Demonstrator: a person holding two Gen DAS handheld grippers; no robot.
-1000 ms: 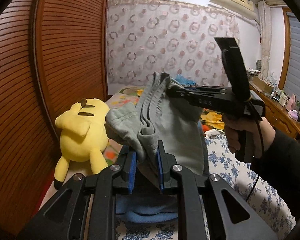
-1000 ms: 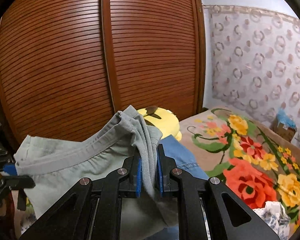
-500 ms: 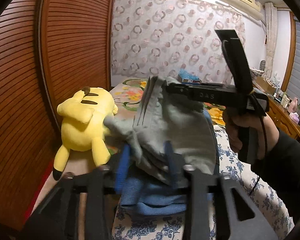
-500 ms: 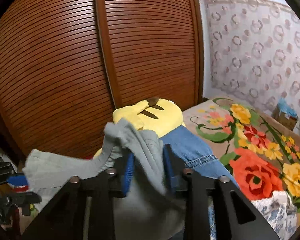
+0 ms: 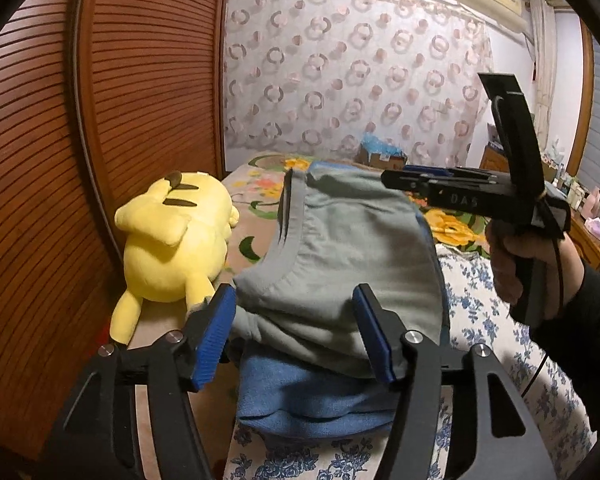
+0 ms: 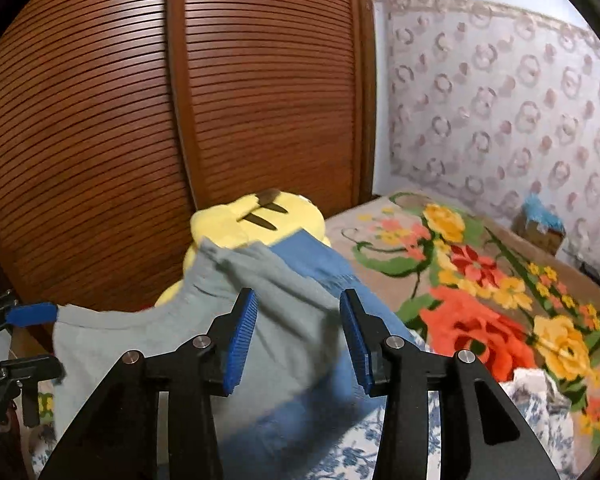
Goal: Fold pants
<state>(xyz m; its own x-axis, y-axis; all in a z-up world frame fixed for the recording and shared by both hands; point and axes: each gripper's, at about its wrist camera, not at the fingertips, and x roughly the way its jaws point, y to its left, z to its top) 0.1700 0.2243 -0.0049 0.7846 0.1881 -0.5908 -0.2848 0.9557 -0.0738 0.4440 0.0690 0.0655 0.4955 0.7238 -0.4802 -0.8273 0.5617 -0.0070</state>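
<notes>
Between our left gripper (image 5: pixel 294 334) pads, spread wide, nothing is pinched; the right gripper (image 6: pixel 296 338) is likewise spread and empty. The grey pants (image 5: pixel 340 256) lie folded on a stack of blue garments (image 5: pixel 312 396) on the bed (image 5: pixel 496 320), waistband toward the yellow plush toy (image 5: pixel 172 240). From the right wrist view one corner of the pants (image 6: pixel 216 252) looks rucked up, not flat. Risks as we judge them: a pad could snag the waistband as we back out and drag the fold open. The stack sits near the bed edge; a nudge may tip it. The plush just beside could get bumped.
</notes>
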